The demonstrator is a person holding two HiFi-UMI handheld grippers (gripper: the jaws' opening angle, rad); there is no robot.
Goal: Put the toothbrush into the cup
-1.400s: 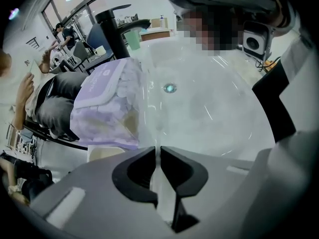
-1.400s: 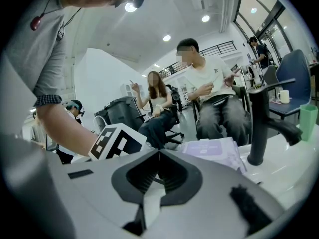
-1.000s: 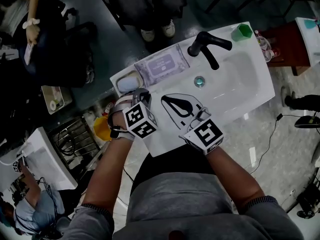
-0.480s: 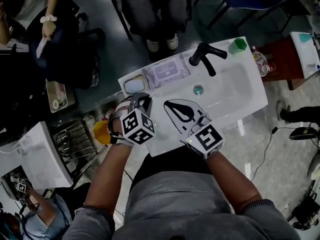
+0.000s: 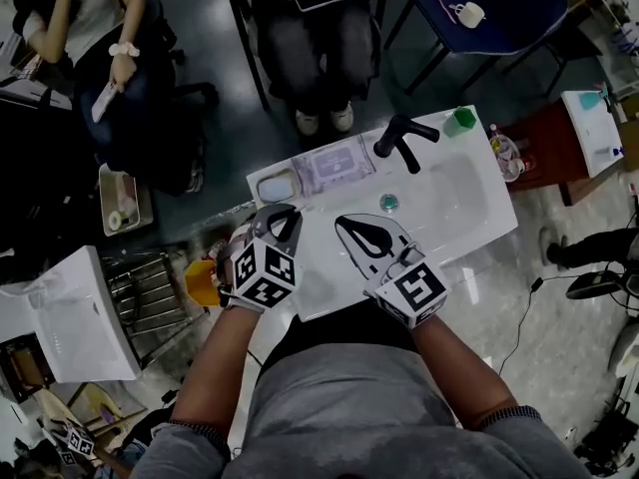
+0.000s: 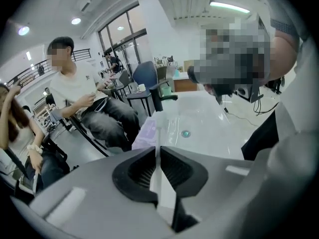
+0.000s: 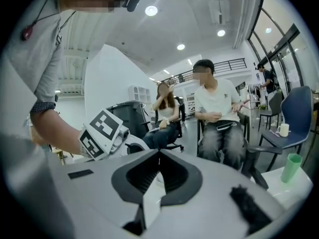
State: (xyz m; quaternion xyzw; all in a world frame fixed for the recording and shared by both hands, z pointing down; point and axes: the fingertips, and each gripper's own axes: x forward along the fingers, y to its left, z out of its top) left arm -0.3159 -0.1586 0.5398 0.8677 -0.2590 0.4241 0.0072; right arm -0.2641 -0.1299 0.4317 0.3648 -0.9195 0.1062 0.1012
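My left gripper [image 5: 288,214] is shut on a thin white toothbrush [image 6: 157,133], which stands up between the pads in the left gripper view. It hangs over the front left of the white sink [image 5: 479,228]. The green cup [image 5: 459,121] stands on the sink's far right corner, beside the black faucet [image 5: 399,138], well away from both grippers. My right gripper [image 5: 342,222] is over the sink's front rim, shut with nothing between its jaws. The cup [image 7: 291,167] also shows at the right edge of the right gripper view.
A purple wipes pack [image 5: 334,166] and a soap dish [image 5: 275,186] lie on the sink's far left ledge. Seated people and chairs [image 5: 310,48] are behind the sink. A second white basin [image 5: 70,317] and a wire rack [image 5: 150,292] stand on the left.
Both grippers have risen above the sink, which now looks smaller and farther below. The left gripper has rolled, still shut on the toothbrush.
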